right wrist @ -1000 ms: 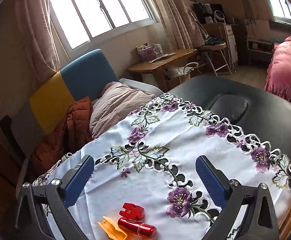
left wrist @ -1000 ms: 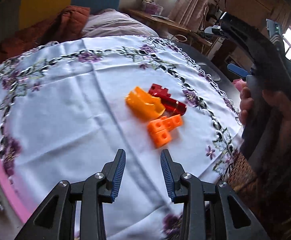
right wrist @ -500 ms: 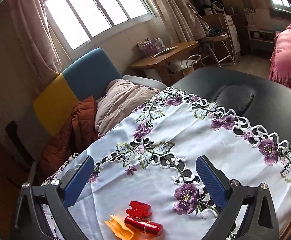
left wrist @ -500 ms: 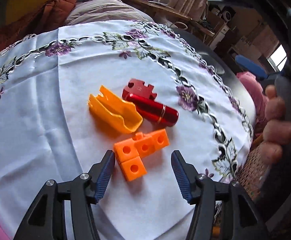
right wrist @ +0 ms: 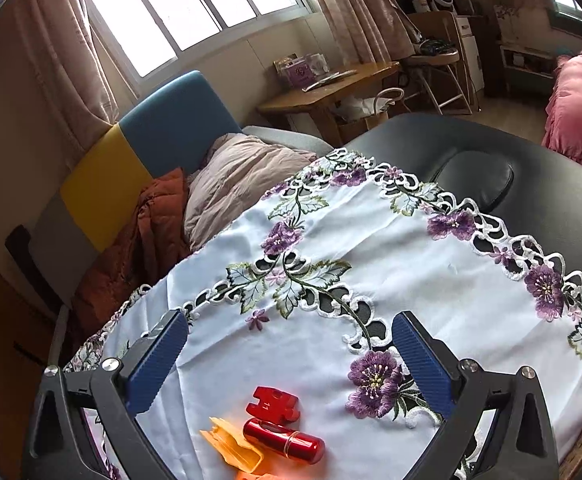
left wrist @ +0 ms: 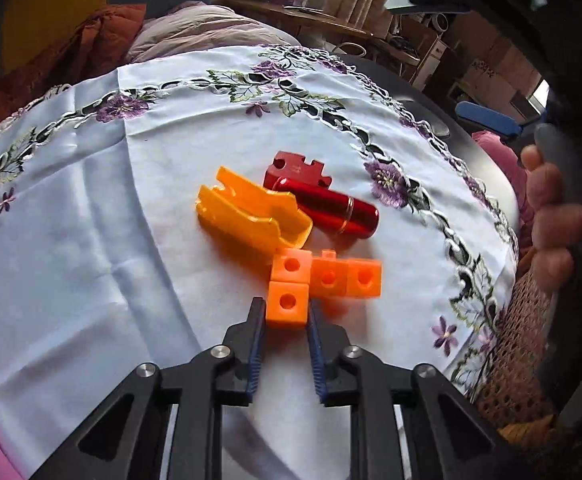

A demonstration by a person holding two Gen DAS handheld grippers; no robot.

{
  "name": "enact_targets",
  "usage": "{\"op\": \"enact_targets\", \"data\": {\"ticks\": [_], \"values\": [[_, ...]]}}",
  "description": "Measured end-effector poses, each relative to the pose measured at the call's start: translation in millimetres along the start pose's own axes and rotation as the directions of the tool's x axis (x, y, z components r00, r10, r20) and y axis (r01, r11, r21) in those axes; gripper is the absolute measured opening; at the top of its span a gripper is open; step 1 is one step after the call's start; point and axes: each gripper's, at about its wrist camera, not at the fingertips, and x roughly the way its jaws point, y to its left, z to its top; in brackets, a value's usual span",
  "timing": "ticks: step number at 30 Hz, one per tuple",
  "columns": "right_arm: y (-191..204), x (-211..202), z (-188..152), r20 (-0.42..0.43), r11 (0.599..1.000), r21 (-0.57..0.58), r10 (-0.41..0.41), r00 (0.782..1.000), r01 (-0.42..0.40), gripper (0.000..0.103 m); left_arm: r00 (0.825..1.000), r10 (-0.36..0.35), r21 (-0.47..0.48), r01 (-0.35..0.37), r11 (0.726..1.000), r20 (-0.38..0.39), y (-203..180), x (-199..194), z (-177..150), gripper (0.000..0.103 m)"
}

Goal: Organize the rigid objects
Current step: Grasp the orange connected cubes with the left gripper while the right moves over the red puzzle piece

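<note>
On the white embroidered tablecloth (left wrist: 91,208) lie an orange block cluster (left wrist: 323,276), an orange scoop-shaped piece (left wrist: 251,212), a red cylinder (left wrist: 331,208) and a red puzzle-shaped piece (left wrist: 295,170). My left gripper (left wrist: 285,312) is shut on the nearest cube of the orange block cluster. My right gripper (right wrist: 291,356) is open and empty, held above the cloth; below it I see the red puzzle-shaped piece (right wrist: 273,402), the red cylinder (right wrist: 285,442) and the orange scoop-shaped piece (right wrist: 233,450).
A black padded table (right wrist: 511,168) carries the cloth. A sofa with cushions and blankets (right wrist: 219,176) stands behind it, a wooden desk (right wrist: 331,92) further back. A wicker basket (left wrist: 519,344) sits at the cloth's right edge, beside the hand holding the other gripper (left wrist: 551,220).
My left gripper moved forward and down and closed its fingers on the nearest orange cube. The right gripper stayed open and shifted only slightly.
</note>
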Motion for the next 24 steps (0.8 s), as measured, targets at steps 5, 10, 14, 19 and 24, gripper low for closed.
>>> {"op": "enact_targets", "data": {"ticks": [5,10,14,19,24], "values": [[-0.4,14.2,-4.0,-0.076,1.000,-0.004,-0.012,0.997,0.011,0.103,1.000,0.011,-0.021,-0.011,1.000,0.022,16.9,-22.2,-27.2,0.018],[17.0,30.4,-14.1,-0.170,0.995,-0.095,0.000,0.985,-0.016,0.103,0.996,0.072,-0.084,-0.068,0.994,0.047,42.0,-49.8,-58.4,0.018],[35.1,39.1,-25.8,-0.240,0.980,-0.186,0.018,0.971,-0.064,0.087,0.992,0.102,-0.127,-0.092,0.988,0.074,58.5,-61.0,-73.9,0.018],[63.1,45.5,-44.0,-0.331,0.938,-0.297,0.071,0.941,-0.176,0.071,0.991,0.097,-0.142,-0.084,0.986,0.090,62.8,-62.3,-76.0,0.019],[96.7,51.3,-73.3,-0.372,0.850,-0.485,0.010,0.928,-0.204,0.070,0.991,0.085,-0.153,-0.068,0.986,0.105,63.5,-62.0,-76.3,0.019]]}}
